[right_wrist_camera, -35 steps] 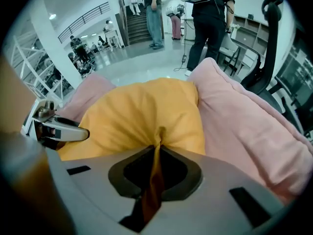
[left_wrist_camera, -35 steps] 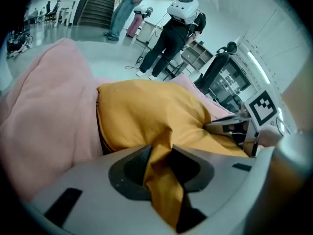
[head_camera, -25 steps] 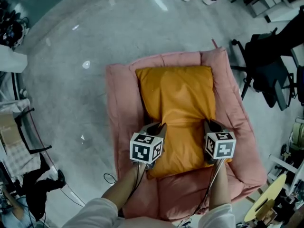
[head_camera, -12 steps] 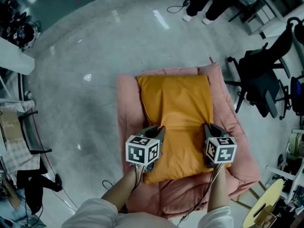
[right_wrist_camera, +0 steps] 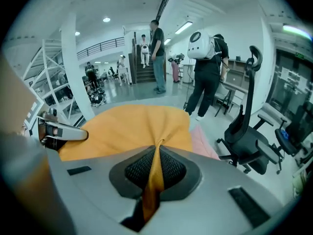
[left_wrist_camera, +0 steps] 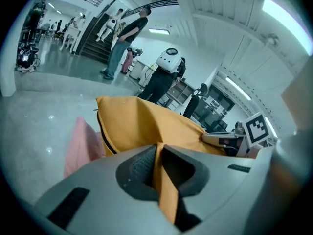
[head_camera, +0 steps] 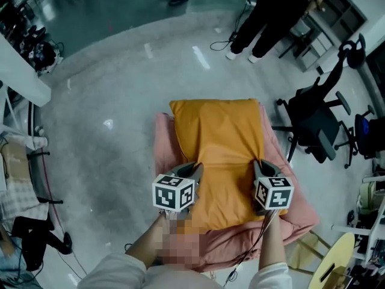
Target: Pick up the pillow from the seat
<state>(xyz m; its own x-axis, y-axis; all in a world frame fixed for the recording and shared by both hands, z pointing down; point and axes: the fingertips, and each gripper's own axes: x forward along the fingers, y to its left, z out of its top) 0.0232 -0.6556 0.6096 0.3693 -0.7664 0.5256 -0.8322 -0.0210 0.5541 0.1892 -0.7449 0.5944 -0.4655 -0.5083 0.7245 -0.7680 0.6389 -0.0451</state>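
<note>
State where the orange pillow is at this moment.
In the head view the orange pillow is centre frame, over the pink seat, its near side edges pinched by the left gripper and the right gripper.

The left tongs (head_camera: 194, 172) are clamped on a pinched fold at the left edge of the orange pillow (head_camera: 219, 140). In the left gripper view the cloth runs between the ribbed pads. The tool points forward and downward, its left marker cube (head_camera: 174, 192) facing up. The right tongs (head_camera: 260, 166) are likewise clamped tight on a fold at the pillow's right edge, with cloth showing between the pads in the right gripper view. The right marker cube (head_camera: 274, 191) also faces up. Both tongs sit roughly abreast at the pillow's near half, one on each side and well apart. The left forearm (head_camera: 147, 242) and right forearm (head_camera: 272, 248) reach in from the pillow's near side, with pale sleeves at the elbows.
</note>
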